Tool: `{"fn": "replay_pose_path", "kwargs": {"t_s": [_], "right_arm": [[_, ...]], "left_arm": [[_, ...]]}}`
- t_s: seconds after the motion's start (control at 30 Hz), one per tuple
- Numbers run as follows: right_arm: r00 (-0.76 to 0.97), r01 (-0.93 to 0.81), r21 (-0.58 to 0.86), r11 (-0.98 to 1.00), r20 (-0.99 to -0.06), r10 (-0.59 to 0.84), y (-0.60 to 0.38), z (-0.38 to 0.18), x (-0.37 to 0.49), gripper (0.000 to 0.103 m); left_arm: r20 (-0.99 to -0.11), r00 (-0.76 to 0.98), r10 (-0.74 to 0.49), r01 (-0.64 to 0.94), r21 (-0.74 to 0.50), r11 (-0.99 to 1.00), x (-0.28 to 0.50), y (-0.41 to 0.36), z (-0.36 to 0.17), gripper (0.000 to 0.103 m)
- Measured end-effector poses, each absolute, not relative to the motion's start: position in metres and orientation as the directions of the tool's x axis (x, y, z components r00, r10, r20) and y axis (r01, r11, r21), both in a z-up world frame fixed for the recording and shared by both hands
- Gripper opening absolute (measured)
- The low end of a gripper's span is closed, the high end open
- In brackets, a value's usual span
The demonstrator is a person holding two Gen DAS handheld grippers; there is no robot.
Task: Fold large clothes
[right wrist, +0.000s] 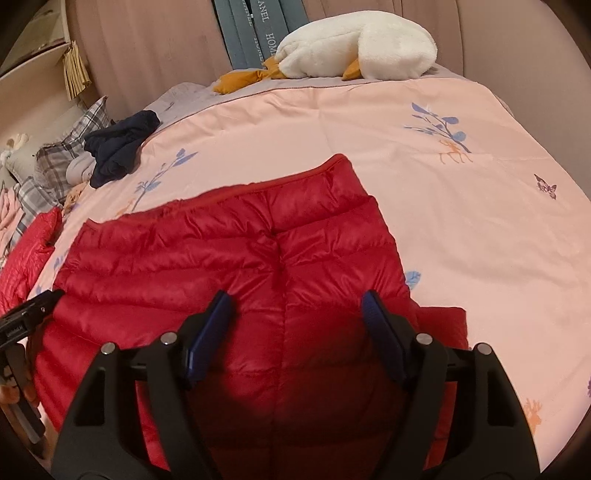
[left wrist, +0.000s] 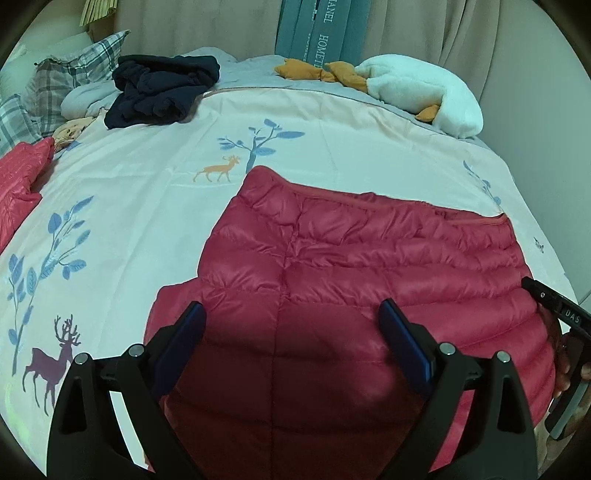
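Observation:
A red quilted down jacket (left wrist: 351,266) lies folded flat on the pale pink bed cover (left wrist: 147,177), and shows in the right wrist view as the same jacket (right wrist: 221,258). My left gripper (left wrist: 291,314) hovers over the jacket's near left part, jaws wide apart, nothing between the blue pads. My right gripper (right wrist: 295,306) hangs over the jacket's near right part, jaws also apart and empty. The right gripper's body (left wrist: 561,314) shows at the left wrist view's right edge; the left gripper's body (right wrist: 26,314) shows at the right wrist view's left edge.
A dark navy garment (left wrist: 162,88) lies bunched at the far left of the bed. A second red quilted garment (left wrist: 18,184) lies at the left edge. A white plush goose (left wrist: 417,88) rests at the back, near plaid pillows (left wrist: 74,70) and teal boxes (left wrist: 317,29).

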State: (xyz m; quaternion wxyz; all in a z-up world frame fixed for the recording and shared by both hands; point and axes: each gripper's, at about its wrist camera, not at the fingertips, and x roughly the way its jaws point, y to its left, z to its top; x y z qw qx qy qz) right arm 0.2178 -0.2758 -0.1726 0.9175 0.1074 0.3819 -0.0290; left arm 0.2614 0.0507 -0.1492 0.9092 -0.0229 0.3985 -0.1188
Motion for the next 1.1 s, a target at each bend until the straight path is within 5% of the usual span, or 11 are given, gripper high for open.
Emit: {"fn": "replay_pose_path", "kwargs": {"t_s": [0.43, 0.93, 1.1], "right_arm": [[0.786, 0.065, 0.118, 0.991, -0.617, 0.022, -0.246, -0.131, 0.128, 0.079], [0.719, 0.102, 0.138, 0.985, -0.694, 0.023, -0.234, -0.155, 0.106, 0.082], [0.744, 0.105, 0.14, 0.984, -0.669, 0.016, -0.219, -0.108, 0.071, 0.1]], "left_arm": [[-0.668, 0.713, -0.212, 0.18, -0.118, 0.977, 0.212, 0.05, -0.127, 0.095], [-0.703, 0.69, -0.168, 0.192, -0.046, 0.98, 0.165, 0.036, -0.153, 0.095], [-0.678, 0.723, -0.132, 0.164, -0.017, 0.986, 0.139, 0.041, -0.119, 0.095]]}}
